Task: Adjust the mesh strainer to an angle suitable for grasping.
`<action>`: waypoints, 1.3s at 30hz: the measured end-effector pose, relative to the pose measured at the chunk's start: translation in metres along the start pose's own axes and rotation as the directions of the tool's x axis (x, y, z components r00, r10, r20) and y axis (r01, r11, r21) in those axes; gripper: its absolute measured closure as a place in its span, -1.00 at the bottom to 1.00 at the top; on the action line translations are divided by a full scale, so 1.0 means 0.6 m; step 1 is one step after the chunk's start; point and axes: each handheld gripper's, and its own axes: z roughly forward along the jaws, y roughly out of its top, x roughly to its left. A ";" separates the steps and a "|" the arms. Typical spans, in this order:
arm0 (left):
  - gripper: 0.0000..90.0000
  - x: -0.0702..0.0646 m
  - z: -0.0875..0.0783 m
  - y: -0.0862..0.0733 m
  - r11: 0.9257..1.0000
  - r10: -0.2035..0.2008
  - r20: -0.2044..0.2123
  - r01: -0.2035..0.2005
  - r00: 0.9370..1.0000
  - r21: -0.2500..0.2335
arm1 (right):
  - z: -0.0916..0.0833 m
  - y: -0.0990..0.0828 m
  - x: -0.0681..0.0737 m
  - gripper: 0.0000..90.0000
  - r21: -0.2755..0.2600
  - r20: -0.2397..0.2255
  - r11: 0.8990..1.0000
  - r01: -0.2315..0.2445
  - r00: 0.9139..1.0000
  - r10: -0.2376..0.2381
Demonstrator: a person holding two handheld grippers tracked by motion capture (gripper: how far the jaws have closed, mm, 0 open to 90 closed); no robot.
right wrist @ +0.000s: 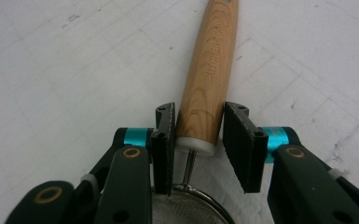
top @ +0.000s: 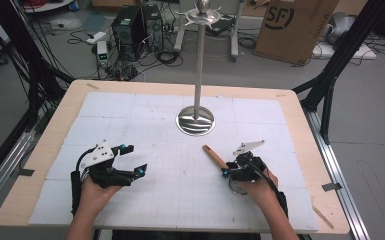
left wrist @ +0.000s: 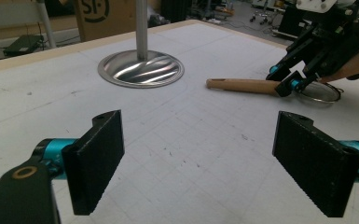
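Observation:
A strainer with a wooden handle [top: 213,154] lies on the white mat right of centre, its wire ring [top: 237,190] under the person's right hand. My right gripper [top: 226,172] is shut on the handle's thick end, next to the white collar. In the right gripper view both pads [right wrist: 167,135] press the handle [right wrist: 210,70], and the mesh bowl [right wrist: 186,210] is at the bottom. My left gripper [top: 135,159] hovers open and holds nothing at the left, jaws wide apart [left wrist: 196,158]. From there the handle [left wrist: 240,85] and the right gripper [left wrist: 284,80] show at the far right.
A metal stand with a round polished base [top: 195,121] and a tall pole rises at the table's middle back, also seen as the base [left wrist: 141,69]. Beyond the wooden table edge [top: 180,87] the floor holds computers, cables and a cardboard box [top: 295,25].

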 end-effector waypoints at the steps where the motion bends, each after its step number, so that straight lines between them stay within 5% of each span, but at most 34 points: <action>1: -0.62 -0.001 0.000 0.000 1.000 -0.002 0.001 0.002 1.000 -0.002 | 0.000 0.000 0.002 0.46 0.003 -0.006 1.000 0.009 1.000 -0.009; 11: -0.62 0.000 -0.001 0.000 1.000 -0.002 -0.002 0.002 1.000 -0.001 | -0.004 0.005 0.016 0.50 0.025 -0.036 0.997 0.076 0.997 -0.075; 21: -0.62 0.001 -0.003 0.000 1.000 -0.003 -0.004 0.003 1.000 0.001 | 0.001 0.009 0.018 0.38 0.057 -0.064 0.997 0.054 0.997 -0.051; 39: -0.62 0.002 -0.003 0.000 1.000 -0.005 -0.004 0.005 1.000 0.002 | 0.005 0.023 0.036 0.41 0.129 -0.072 0.979 0.160 0.986 -0.152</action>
